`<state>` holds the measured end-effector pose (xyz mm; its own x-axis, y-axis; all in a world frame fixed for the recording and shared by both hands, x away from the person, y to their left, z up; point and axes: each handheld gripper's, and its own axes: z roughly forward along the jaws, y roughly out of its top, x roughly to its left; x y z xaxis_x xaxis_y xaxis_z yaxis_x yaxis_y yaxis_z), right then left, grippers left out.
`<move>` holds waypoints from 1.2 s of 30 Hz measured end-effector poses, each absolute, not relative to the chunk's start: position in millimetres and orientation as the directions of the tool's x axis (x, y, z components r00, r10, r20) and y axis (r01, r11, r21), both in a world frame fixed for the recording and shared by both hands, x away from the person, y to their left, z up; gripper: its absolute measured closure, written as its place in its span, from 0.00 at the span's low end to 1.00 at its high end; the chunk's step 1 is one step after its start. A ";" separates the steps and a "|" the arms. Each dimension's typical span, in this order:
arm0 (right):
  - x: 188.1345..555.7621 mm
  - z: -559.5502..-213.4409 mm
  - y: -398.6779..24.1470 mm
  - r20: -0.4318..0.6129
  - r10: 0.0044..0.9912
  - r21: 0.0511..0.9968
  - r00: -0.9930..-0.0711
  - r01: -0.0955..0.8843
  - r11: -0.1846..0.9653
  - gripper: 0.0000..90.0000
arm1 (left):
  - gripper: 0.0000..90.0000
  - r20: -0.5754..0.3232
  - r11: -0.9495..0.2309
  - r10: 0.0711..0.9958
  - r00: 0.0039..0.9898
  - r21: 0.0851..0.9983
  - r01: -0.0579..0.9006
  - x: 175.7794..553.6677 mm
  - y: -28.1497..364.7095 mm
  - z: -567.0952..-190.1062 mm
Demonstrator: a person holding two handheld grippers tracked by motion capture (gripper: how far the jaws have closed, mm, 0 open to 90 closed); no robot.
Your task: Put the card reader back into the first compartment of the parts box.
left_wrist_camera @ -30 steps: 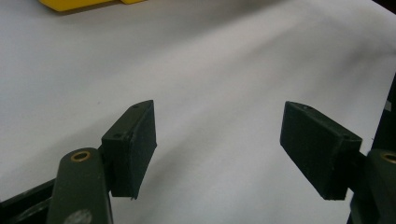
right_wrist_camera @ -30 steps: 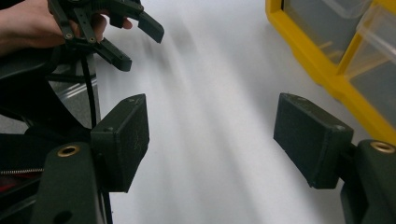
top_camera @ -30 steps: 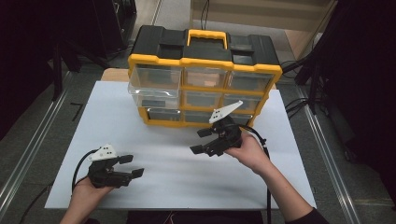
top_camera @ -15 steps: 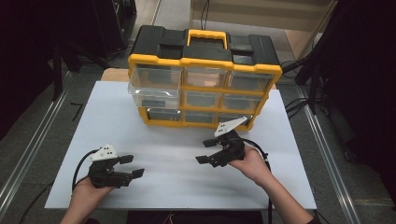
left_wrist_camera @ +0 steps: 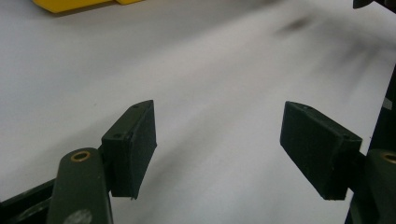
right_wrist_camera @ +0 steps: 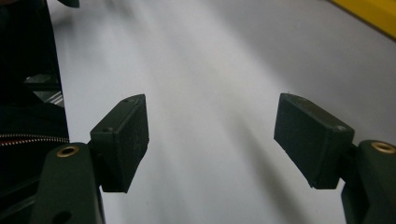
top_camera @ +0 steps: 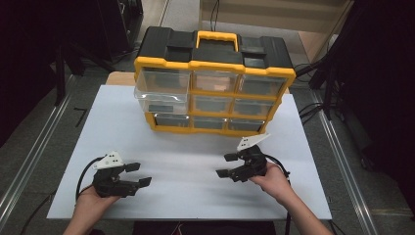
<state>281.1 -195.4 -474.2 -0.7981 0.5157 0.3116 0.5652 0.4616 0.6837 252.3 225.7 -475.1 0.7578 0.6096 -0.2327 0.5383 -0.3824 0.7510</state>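
From the high view, a yellow and black organizer (top_camera: pixel 214 83) is standing at the far middle of the white table (top_camera: pixel 195 156), its clear drawers facing the person. The top-left drawer (top_camera: pixel 162 90) is sticking out past the others; the rest are sitting flush. The left gripper (top_camera: pixel 138 174) is resting near the front-left edge, well apart from the organizer, jaws spread wide and holding nothing. The right gripper (top_camera: pixel 226 165) is hovering low over the table in front of the organizer's right half, near it but not touching, jaws likewise wide and empty.

In the left gripper view, the left gripper (left_wrist_camera: pixel 217 149) is pointing across bare table, its pads gaping with only white surface between them; a yellow strip of the organizer (left_wrist_camera: pixel 74 4) is peeking in at the top edge.

In the right gripper view, the right gripper (right_wrist_camera: pixel 210 140) is showing the same wide, empty gap, with a yellow corner of the organizer (right_wrist_camera: pixel 369 14) at the upper right.

By my judgement, both hands are parked between steps. With one drawer protruding, the next move is probably calling for a gripper to go up to that drawer front, square on, and push it in or draw it out.
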 end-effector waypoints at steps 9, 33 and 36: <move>269.1 -485.4 -220.3 0.330 0.566 0.673 -0.756 0.609 0.420 0.26 | 0.32 -0.234 -0.383 0.608 0.758 0.751 0.538 252.4 225.4 -475.1; 245.0 -500.7 -264.7 0.309 0.650 0.673 -0.694 0.642 0.366 0.26 | 0.32 -0.228 -0.386 0.614 0.756 0.748 0.539 252.3 225.2 -474.7; 244.4 -501.9 -266.5 0.316 0.652 0.666 -0.690 0.650 0.365 0.26 | 0.32 -0.225 -0.385 0.620 0.751 0.747 0.542 252.6 225.2 -475.3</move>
